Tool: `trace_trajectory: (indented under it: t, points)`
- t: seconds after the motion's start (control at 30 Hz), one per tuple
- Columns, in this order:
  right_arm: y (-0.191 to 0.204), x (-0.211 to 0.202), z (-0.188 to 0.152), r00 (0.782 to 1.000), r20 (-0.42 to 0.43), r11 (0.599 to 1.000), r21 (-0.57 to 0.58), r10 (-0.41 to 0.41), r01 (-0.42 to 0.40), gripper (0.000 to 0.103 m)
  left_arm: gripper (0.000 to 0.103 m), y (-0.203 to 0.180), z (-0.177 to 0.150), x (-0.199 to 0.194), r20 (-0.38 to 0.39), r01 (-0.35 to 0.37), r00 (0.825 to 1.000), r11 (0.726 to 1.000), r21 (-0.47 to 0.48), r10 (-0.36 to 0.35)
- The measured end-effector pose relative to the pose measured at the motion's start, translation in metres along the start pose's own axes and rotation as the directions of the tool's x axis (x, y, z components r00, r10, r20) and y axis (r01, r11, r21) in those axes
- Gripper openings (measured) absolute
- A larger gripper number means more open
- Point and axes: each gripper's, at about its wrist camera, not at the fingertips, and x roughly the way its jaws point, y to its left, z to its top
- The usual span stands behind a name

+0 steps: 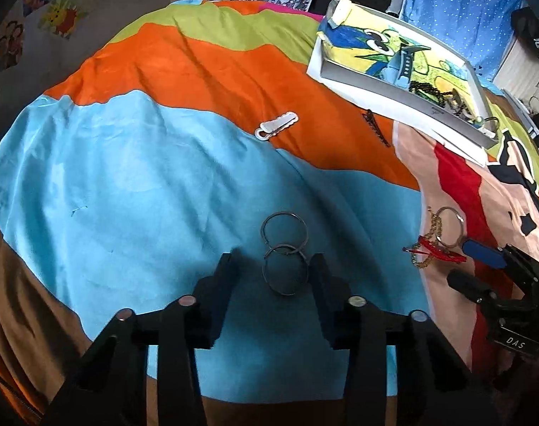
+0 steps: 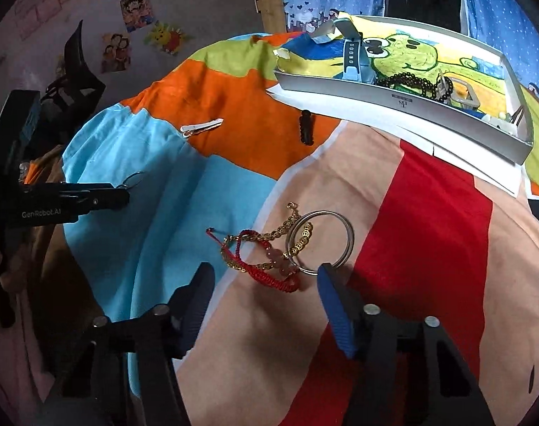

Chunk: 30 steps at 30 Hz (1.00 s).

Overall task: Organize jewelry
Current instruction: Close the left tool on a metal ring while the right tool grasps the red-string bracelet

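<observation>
Two linked dark hoop rings [image 1: 284, 248] lie on the blue part of the bedspread, the nearer one between the open fingers of my left gripper [image 1: 274, 266]. A pile of a red cord bracelet [image 2: 269, 269], a gold chain [image 2: 265, 238] and a silver bangle [image 2: 320, 241] lies just ahead of my open right gripper [image 2: 265, 277], whose right fingertip [image 2: 326, 273] touches the bangle's rim. The pile shows in the left wrist view [image 1: 436, 241] too. A white tray [image 2: 404, 101] at the back right holds a watch strap, dark beads and other pieces.
A white hair clip [image 1: 276, 125] and a dark hair clip [image 1: 375, 127] lie on the orange band near the tray [image 1: 393, 92]. The left gripper's body [image 2: 74, 198] shows at the left of the right wrist view. Curtains and a postered wall stand behind the bed.
</observation>
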Motion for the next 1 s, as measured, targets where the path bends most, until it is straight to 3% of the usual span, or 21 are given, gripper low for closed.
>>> trace_trajectory:
  t: [0.1, 0.33, 0.37, 0.43, 0.47, 0.67, 0.8, 1.0]
  points:
    - [0.002, 0.001, -0.001, 1.0, -0.005, 1.0, -0.011, -0.007, 0.007, 0.041, 0.028, 0.003, 0.0, 0.0, 0.001, -0.005, 1.0, 1.0, -0.018, 0.005]
    - [0.009, 0.008, -0.001, 0.998, -0.004, 0.997, -0.06, -0.056, 0.056, 0.039, 0.005, 0.005, -0.002, -0.006, 0.014, 0.017, 1.0, 0.998, -0.055, -0.016]
    - [0.01, 0.009, -0.001, 0.998, -0.005, 0.996, -0.068, -0.064, 0.064, 0.036, 0.003, 0.005, -0.002, -0.006, 0.015, 0.02, 1.0, 0.998, -0.057, -0.019]
    - [0.012, 0.01, -0.001, 0.997, -0.005, 0.994, -0.086, -0.073, 0.072, 0.012, 0.0, 0.005, -0.003, -0.007, 0.017, 0.035, 0.999, 0.998, -0.061, -0.034]
    - [0.013, 0.01, -0.001, 0.997, -0.004, 0.994, -0.089, -0.071, 0.07, 0.009, 0.0, 0.004, -0.003, -0.008, 0.018, 0.051, 0.999, 0.997, -0.06, -0.05]
    - [0.018, -0.001, 0.0, 0.999, 0.025, 0.996, -0.08, -0.023, 0.025, 0.005, 0.0, -0.013, -0.007, -0.018, 0.055, 0.107, 0.993, 0.994, 0.009, -0.108]
    - [0.026, -0.016, 0.002, 0.997, 0.078, 0.996, -0.088, -0.024, 0.031, 0.005, 0.0, -0.031, -0.014, -0.028, 0.104, 0.116, 0.987, 0.989, 0.097, -0.126]
    - [0.029, -0.046, 0.003, 0.984, 0.176, 0.997, -0.074, -0.02, 0.033, 0.005, 0.0, -0.045, -0.02, -0.04, 0.165, 0.146, 0.971, 0.977, 0.156, -0.171]
